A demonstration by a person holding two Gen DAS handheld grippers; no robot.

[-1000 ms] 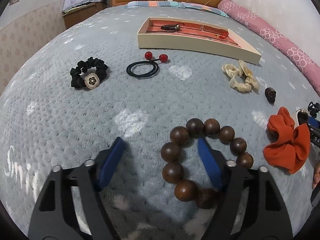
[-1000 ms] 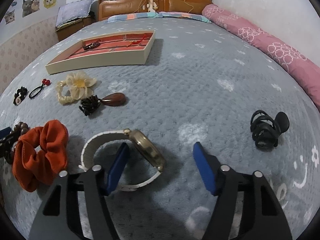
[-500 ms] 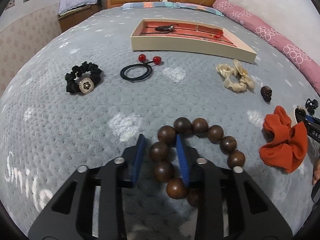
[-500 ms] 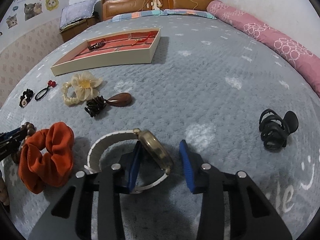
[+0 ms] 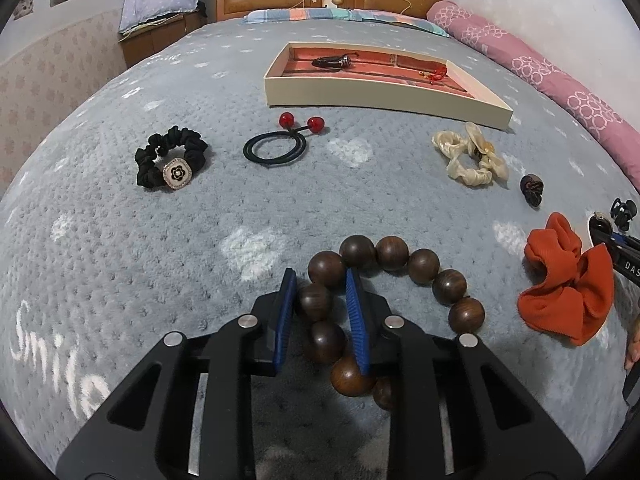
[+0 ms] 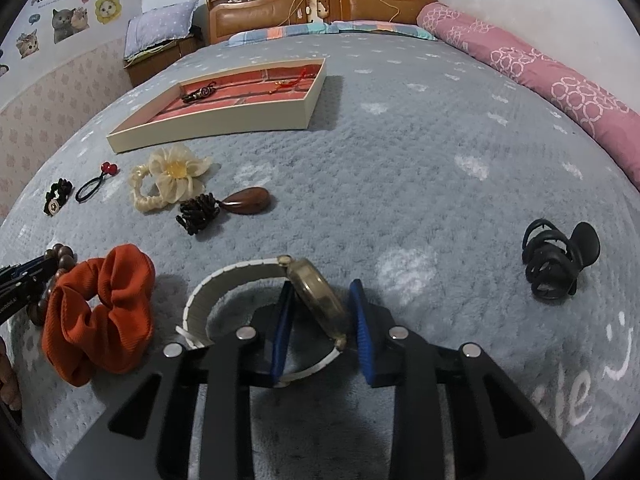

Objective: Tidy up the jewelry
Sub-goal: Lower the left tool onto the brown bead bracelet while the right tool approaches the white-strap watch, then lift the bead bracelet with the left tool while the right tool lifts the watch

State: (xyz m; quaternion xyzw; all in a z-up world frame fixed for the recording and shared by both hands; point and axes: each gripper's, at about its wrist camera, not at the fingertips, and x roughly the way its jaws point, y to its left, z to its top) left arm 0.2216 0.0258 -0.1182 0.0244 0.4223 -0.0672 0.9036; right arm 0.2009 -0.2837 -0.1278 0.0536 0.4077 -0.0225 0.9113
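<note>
The left tool (image 5: 320, 312) is pinched narrow on 1 side of the bracelet (image 5: 384, 300), 2 beads between its pads, the other beads lying loose on the bed (image 5: 120, 260) near its foot edge. The right tool (image 6: 320, 320) is closed on the watch (image 6: 316, 296), gripping the tilted case so the strap (image 6: 228, 284) hangs free. Both seem held for carrying to the tray (image 5: 384, 100), which sits toward the head of the bed with 2 pieces already inside.
</note>
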